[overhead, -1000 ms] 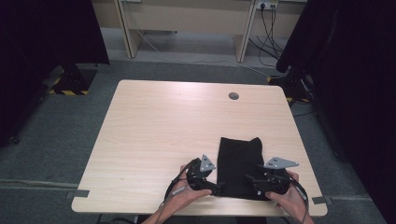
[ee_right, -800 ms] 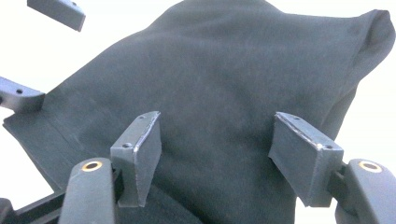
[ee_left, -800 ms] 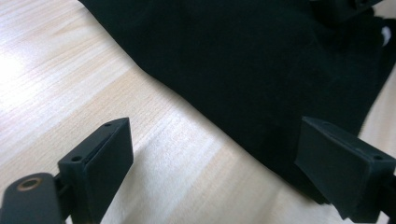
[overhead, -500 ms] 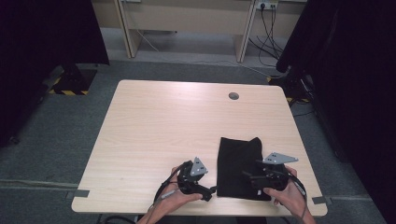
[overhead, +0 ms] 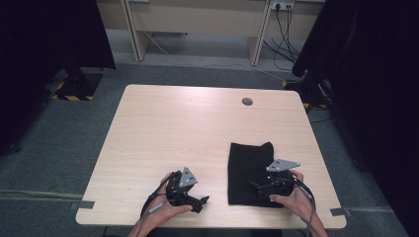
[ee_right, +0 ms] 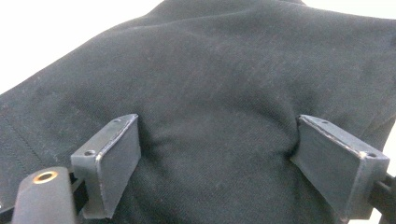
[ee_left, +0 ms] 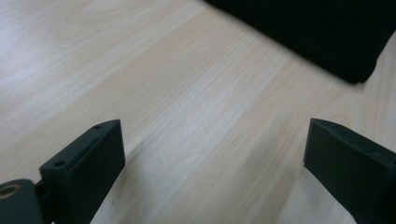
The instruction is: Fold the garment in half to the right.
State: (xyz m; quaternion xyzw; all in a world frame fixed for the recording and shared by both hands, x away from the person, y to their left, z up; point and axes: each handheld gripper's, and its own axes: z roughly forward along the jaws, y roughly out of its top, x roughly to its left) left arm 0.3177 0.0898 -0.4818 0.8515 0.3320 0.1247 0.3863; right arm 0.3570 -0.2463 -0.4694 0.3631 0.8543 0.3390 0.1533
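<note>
The folded black cloth [overhead: 252, 173] lies flat near my edge of the counter [overhead: 188, 128], right of centre, its long axis running away from me toward the far side. My right tool [overhead: 254, 186] is over its near half, pointing left across the cloth. In the right gripper view its jaws stand apart and have just been opening; the fabric [ee_right: 224, 93] bulges up between them, with the pads [ee_right: 338, 161] resting in it at either side rather than pinching it. So the cloth lies directly beneath this tool, which is plainly the nearer of the two.

My left tool [overhead: 200, 201] sits over bare wood, well to the left of the cloth, jaws wide apart and also just opened, with nothing between them. In the left gripper view the cloth's corner [ee_left: 345, 51] lies ahead and to the right.

The counter is pale wood, with a round cable hole [overhead: 247, 101] near its far edge. Beyond it are grey carpet, desk legs, trailing cables and dark curtains at both sides.
</note>
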